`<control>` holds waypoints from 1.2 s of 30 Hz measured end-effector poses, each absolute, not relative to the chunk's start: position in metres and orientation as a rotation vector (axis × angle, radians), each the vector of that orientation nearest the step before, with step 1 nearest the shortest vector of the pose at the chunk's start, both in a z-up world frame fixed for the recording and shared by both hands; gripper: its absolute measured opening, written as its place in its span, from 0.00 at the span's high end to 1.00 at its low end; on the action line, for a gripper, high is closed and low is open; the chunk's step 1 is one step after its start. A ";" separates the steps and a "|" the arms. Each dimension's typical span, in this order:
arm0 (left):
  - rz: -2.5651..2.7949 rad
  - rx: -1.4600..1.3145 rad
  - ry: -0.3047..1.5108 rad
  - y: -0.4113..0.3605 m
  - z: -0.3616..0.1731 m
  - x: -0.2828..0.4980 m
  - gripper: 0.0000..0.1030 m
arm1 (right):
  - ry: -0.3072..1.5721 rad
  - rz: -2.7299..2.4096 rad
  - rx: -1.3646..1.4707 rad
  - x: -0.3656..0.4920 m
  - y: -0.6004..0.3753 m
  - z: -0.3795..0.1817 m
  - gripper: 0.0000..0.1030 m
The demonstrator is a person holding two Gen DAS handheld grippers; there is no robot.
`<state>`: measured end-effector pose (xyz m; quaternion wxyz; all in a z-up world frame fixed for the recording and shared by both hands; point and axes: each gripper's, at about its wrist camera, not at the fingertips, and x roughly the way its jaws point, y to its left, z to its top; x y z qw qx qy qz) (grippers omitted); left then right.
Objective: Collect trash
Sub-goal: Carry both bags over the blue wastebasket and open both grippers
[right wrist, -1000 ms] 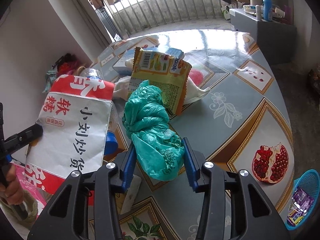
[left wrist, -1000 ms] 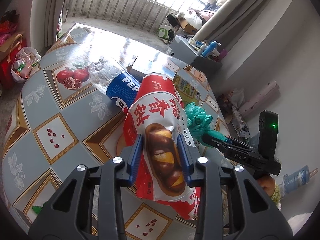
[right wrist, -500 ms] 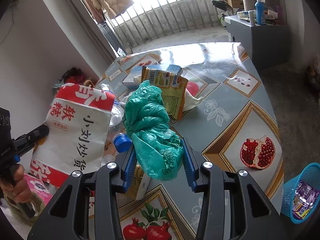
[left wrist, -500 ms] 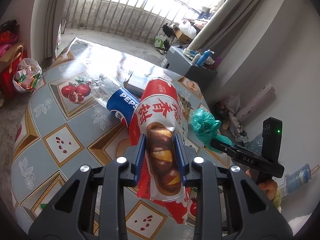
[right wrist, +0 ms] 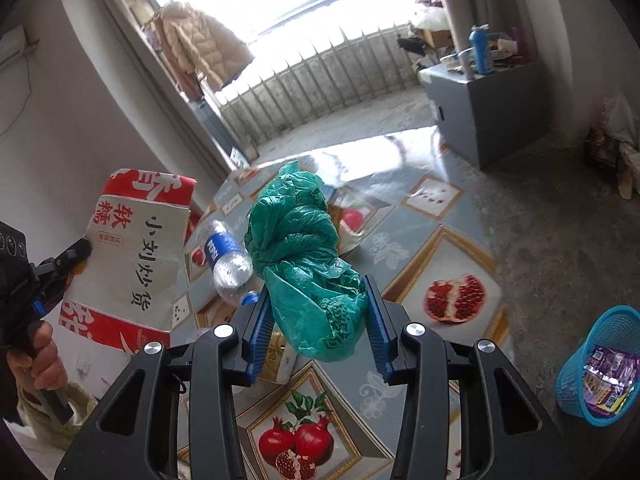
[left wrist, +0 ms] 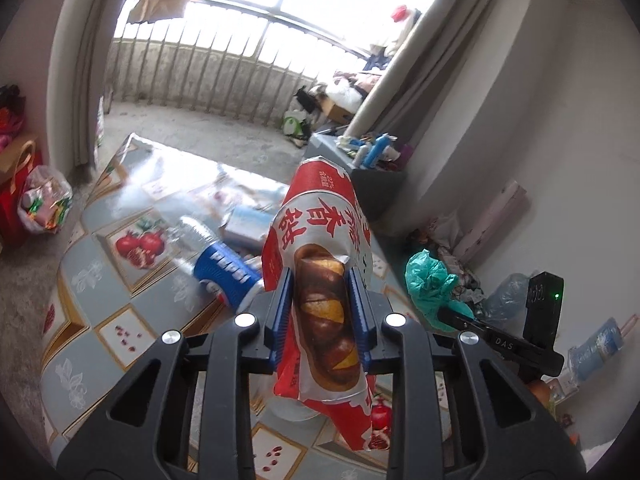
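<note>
The left hand-held gripper (left wrist: 323, 312) is clamping a red-and-white snack bag (left wrist: 320, 280) about its middle, the blue pads pinching it into a narrow fold; its jaws have just been closing further on the bag. The bag is standing up out of the jaws, its long axis running away along the fingers, and it is hanging clear of the bench (left wrist: 132, 312). Ahead of and below this gripper, to its left, a Pepsi bottle (left wrist: 224, 268) is lying on its side on the bench.

The right hand-held gripper (right wrist: 316, 312) is holding a crumpled green plastic bag (right wrist: 308, 256) with its jaws partly open around the bulk, pads pressing both sides. That bag is also rising forward out of the fingers, off the bench.

To the right of and below the right gripper, on the floor beyond the bench edge, a blue basket (right wrist: 576, 360) is sitting with wrappers already in it. Judging from this, the basket is the likely drop point, and the right hand is the nearer; the left would be reaching across.
</note>
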<state>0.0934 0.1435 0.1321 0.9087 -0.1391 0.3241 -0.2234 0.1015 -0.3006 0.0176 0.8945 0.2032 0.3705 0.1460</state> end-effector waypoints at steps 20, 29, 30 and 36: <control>-0.962 0.124 0.837 -0.201 0.105 0.129 0.75 | 0.674 -0.407 0.810 -0.030 -0.531 -0.051 0.60; -1.089 0.438 0.968 -0.393 -0.002 0.111 0.75 | 0.719 -0.607 1.077 -0.073 -0.620 -0.153 0.60; -1.096 0.460 0.983 -0.409 -0.014 0.109 0.75 | 0.721 -0.614 1.098 -0.075 -0.629 -0.162 0.60; -1.122 0.565 1.072 -0.496 -0.098 0.110 0.69 | 0.742 -0.638 1.216 -0.064 -0.677 -0.220 0.59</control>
